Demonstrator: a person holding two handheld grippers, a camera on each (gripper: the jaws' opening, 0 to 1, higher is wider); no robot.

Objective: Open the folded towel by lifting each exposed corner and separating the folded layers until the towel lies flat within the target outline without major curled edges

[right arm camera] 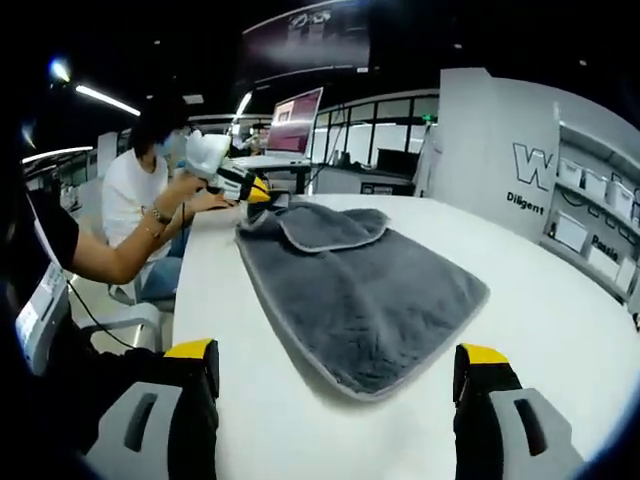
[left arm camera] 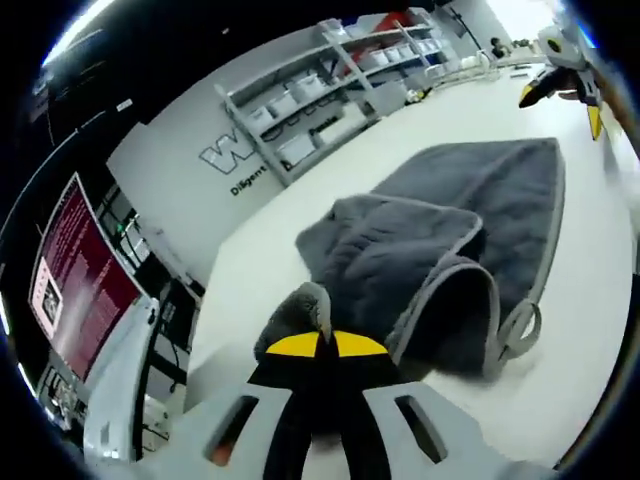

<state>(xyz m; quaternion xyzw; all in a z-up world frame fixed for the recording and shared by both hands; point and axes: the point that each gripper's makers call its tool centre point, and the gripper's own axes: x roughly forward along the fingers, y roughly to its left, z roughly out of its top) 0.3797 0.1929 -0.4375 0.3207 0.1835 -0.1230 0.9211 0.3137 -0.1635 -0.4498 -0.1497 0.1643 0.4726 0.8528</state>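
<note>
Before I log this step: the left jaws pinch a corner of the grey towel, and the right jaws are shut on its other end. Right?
Not quite. The right gripper is open, its jaws wide apart and short of the towel, as the right gripper view shows. The left gripper does pinch a corner.

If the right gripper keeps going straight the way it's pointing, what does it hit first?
Probably the towel: its near rounded edge lies on the table straight ahead between the open jaws of the right gripper. Depth is uncertain; it may pass over it.
</note>
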